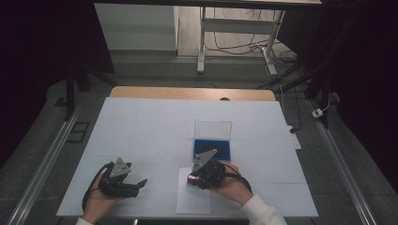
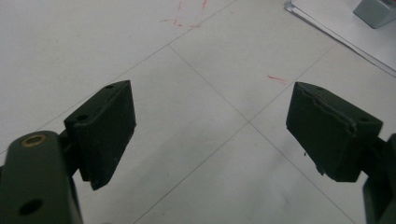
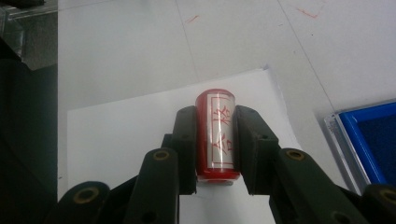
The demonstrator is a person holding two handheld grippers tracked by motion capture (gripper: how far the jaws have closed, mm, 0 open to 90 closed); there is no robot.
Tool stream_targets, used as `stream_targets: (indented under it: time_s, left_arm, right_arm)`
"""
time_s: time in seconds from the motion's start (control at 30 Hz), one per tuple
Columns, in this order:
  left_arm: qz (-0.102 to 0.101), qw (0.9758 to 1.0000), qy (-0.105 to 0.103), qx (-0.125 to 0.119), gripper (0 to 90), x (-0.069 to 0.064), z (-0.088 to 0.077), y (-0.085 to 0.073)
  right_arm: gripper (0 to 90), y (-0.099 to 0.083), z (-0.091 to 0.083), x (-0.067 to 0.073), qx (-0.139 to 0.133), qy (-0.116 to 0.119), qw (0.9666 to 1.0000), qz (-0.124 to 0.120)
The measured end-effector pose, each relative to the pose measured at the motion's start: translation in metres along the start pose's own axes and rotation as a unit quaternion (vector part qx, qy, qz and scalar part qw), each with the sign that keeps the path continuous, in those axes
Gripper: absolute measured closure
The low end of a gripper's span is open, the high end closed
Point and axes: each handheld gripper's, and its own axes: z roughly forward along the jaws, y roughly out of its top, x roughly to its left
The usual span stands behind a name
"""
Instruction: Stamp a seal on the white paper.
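A red cylindrical stamp (image 3: 217, 135) with a white label of red characters lies lengthwise between the jaws of my right gripper (image 3: 215, 114), which is shut on it. The stamp hangs just over a white paper sheet (image 3: 116, 130). In the high view the right gripper (image 1: 195, 180) holds the stamp (image 1: 190, 178) above the sheet (image 1: 195, 199) near the table's front edge. Beyond it lies a blue ink pad (image 1: 212, 148) with its clear lid (image 1: 213, 129) standing up. My left gripper (image 1: 137, 186) rests at the front left, open and holding nothing (image 2: 215, 126).
The white table cover (image 1: 150, 131) has thin grid lines and a few red marks (image 2: 275, 78). The blue ink pad (image 3: 373, 140) sits close to the right of the held stamp. The sheet's corner (image 2: 336, 28) shows ahead of the left gripper.
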Motion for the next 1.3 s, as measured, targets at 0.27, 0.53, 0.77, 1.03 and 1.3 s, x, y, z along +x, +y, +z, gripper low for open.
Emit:
stream_targets:
  time_s: [0.27,0.53,0.77,1.03,1.3]
  left_arm:
    - [0.001,1.0000,0.000,0.002,15.8,-0.0003,0.0004,-0.0001]
    - [0.001,1.0000,0.000,0.002,15.8,-0.0001,0.0005,-0.0001]
    - [0.002,1.0000,0.001,0.002,15.7,-0.0011,0.0007,-0.0001]
    - [0.001,1.0000,0.000,0.004,15.7,-0.0018,0.0015,0.0001]
    - [0.002,1.0000,-0.001,0.004,15.8,-0.0023,0.0016,0.0003]
  right_arm:
    - [69.7,-0.0001,0.0002,-0.0001,0.000,0.000,1.0000,0.001]
    - [69.9,0.0001,0.0004,0.0000,0.002,0.001,1.0000,0.001]
    - [70.4,0.0004,0.0041,0.0018,0.014,-0.006,0.9999,0.002]
    - [70.6,-0.0013,0.0053,0.0004,0.011,-0.002,0.9999,0.008]
    - [70.6,-0.0011,0.0055,0.0006,0.013,-0.002,0.9999,0.008]
